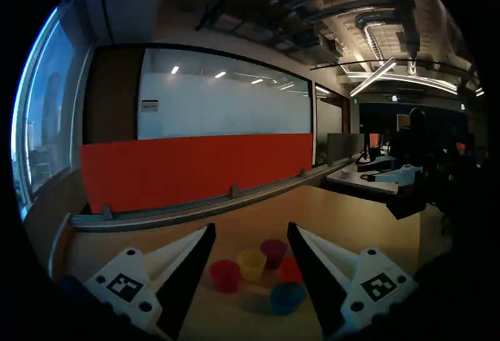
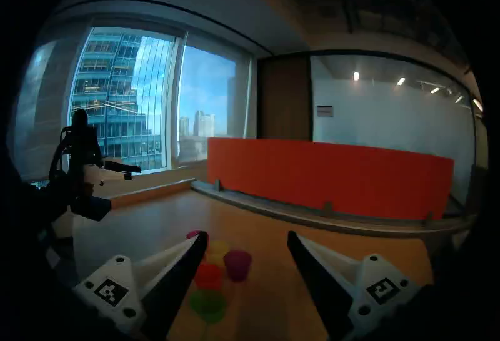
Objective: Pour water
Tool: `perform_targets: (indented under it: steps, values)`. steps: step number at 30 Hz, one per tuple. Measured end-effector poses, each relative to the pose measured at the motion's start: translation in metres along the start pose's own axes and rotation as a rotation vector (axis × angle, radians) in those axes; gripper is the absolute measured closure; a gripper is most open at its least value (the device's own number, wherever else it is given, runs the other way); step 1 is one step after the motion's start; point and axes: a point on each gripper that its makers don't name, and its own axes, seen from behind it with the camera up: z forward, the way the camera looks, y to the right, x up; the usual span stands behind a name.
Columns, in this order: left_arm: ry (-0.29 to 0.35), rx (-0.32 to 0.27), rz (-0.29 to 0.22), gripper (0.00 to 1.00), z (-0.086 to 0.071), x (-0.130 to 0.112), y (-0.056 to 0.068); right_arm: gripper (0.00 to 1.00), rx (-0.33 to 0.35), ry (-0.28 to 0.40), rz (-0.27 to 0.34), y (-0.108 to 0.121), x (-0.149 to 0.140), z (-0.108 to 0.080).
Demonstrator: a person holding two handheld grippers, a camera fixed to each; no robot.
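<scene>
In the right gripper view a tall window (image 2: 125, 110) is standing at the left, with towers and blue sky showing through it. A frosted glass wall (image 1: 225, 100) is spanning the back of the room. An orange panel (image 1: 194, 169) is running below it along the far edge of the wooden surface (image 1: 337, 210). In the right gripper view a dark-and-white rig (image 2: 84, 172) is showing at the left, below the window, too dim to make out further.

The left tool (image 1: 250, 227) is hovering above the surface with its two fingers spread wide, gripping nothing. The right tool (image 2: 247, 236) is also hovering with its fingers wide apart and nothing between them.

The cups (image 2: 237, 265) are sitting in a loose cluster on the surface, near both tools. In the left gripper view they are showing in the gap between the fingers:
- a red cup (image 1: 225, 275) at the left
- a yellow cup (image 1: 251, 265) just beside it
- a maroon cup (image 1: 274, 252) behind that
- an orange-red cup (image 1: 289, 270) against the right finger
- a blue cup (image 1: 287, 296) nearest the camera

In the right gripper view a green cup (image 2: 208, 303) is sitting nearest, and a pink cup (image 2: 194, 235) is peeking past the left fingertip at the far side. All are standing upright. Whether any is holding water I cannot tell.
</scene>
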Motion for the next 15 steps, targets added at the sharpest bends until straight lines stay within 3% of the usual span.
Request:
perform_targets:
  steps: [15]
  values:
    - [-0.077, -0.104, 0.038, 0.15, 0.001, -0.028, 0.022, 0.00, 0.072, -0.090, -0.034, -0.018, -0.023, -0.003]
